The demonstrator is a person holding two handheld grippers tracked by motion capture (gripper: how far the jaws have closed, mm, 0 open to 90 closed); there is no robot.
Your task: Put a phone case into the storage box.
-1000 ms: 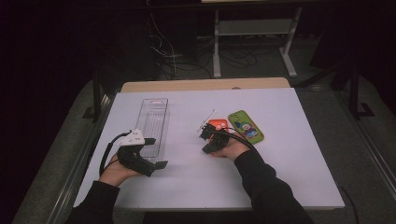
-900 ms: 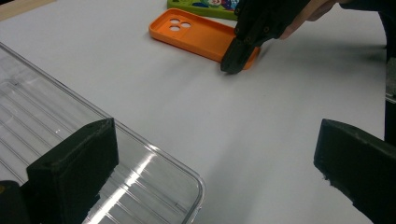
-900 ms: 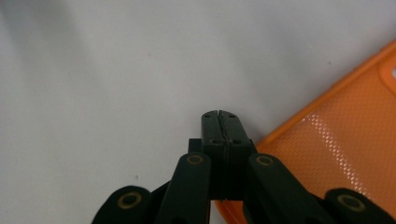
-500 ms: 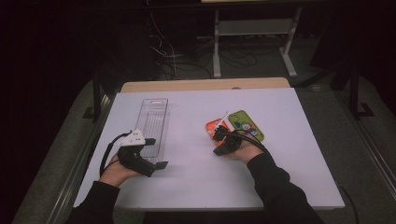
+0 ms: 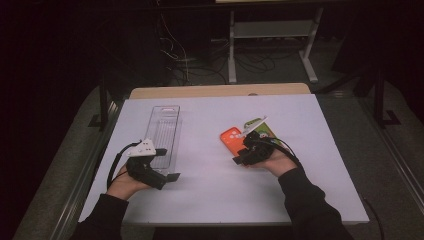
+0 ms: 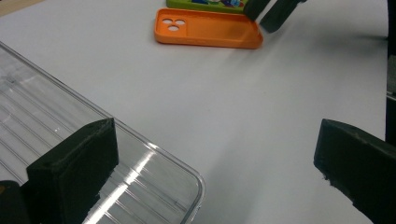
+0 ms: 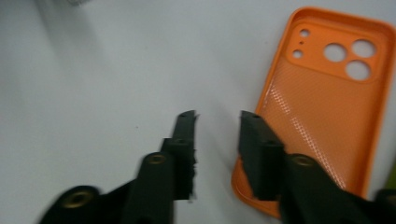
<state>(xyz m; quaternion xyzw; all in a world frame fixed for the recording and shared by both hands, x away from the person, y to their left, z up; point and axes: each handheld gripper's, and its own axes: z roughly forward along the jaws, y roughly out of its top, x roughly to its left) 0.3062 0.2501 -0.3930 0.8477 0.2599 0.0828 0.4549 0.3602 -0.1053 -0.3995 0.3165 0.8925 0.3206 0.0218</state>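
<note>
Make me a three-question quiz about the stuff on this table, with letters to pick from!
1. Where is the orange phone case?
A. inside the clear tray
B. flat on the white table
C. on the floor

2. How many round holes sit grouped in its corner?
A. three
B. six
C. none

3. How is the right gripper?
A. open, holding nothing
C. shut on a cup
B. clamped on the tray

Answers: 1 B, it lies on the table apart from the clear tray. 2 A, three big holes show. 3 A, bare table shows between its jaws, which have just been opening.
</note>
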